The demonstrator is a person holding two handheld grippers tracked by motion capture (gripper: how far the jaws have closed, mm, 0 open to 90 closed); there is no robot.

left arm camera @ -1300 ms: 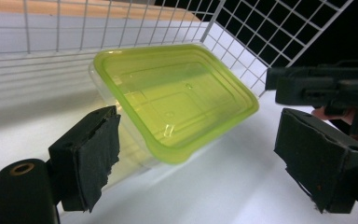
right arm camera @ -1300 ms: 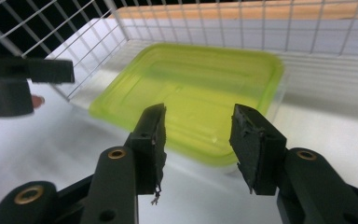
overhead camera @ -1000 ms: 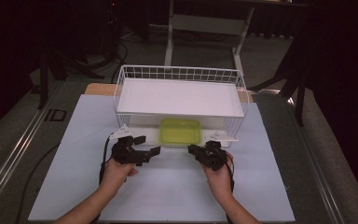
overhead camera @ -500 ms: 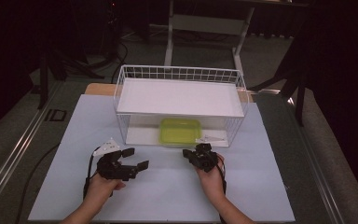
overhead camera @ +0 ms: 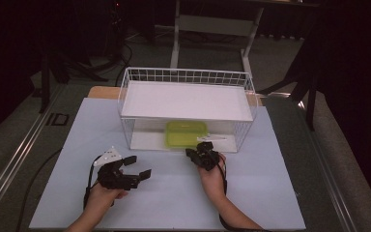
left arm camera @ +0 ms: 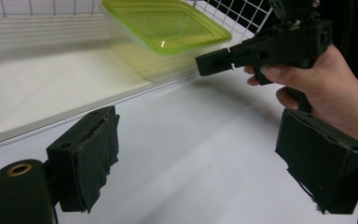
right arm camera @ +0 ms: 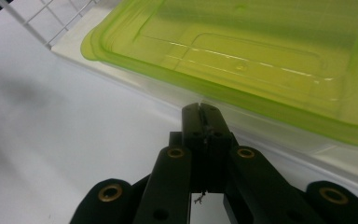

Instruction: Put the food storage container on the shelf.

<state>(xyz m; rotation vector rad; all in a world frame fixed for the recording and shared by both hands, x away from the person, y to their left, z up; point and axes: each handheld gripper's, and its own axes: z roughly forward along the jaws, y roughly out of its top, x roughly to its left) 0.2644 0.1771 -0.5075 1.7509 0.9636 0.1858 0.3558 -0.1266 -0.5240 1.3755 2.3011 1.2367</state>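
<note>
A lidded green plastic container sits at the front edge of the wire rack's lower shelf, likely light, smooth and slippery, best gripped by its lid rim; right gripper pinched empty just before it, left gripper spread wide, empty.

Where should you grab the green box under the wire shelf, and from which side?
Probably by the lid's overhanging rim of the green box, coming in from the open front where the right gripper already points. The wire shelf covers the box from above, and the rim juts out over the clear walls like a lip.
</note>
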